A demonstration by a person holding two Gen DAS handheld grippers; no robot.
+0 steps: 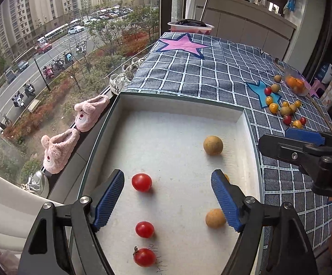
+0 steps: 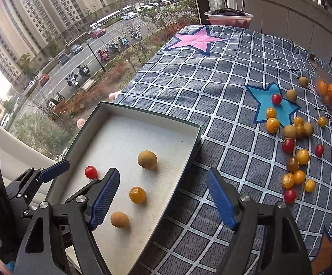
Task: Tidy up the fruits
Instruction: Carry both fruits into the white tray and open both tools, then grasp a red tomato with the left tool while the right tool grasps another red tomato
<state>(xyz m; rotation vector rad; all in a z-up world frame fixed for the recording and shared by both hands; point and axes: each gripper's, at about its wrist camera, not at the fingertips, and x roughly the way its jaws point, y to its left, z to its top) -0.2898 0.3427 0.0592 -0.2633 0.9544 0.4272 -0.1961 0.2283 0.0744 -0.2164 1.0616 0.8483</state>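
Red tomatoes (image 1: 141, 182) and brown longans (image 1: 213, 145) lie in separate tray (image 1: 179, 102) columns, sorted; both grippers' fingers (image 1: 110, 199) gape, empty.

Soft daylight from the window (image 1: 51, 45); edges bend, perhaps slightly blurred.

Left wrist view: the camera is sitting just behind the left gripper (image 1: 167, 197), looking steeply down and forward into the white tray (image 1: 179, 105) from close above, with the window (image 1: 51, 45) lying to its left. Right wrist view: the camera is riding behind the right gripper (image 2: 163, 199), tilting down over the tray's right rim (image 2: 189, 158) and the checked cloth (image 2: 200, 87). Both views are sharing the tray, the cloth, the scattered fruit pile (image 1: 285, 107) (image 2: 296, 135) and the street outside; each is catching the other gripper at its edge.
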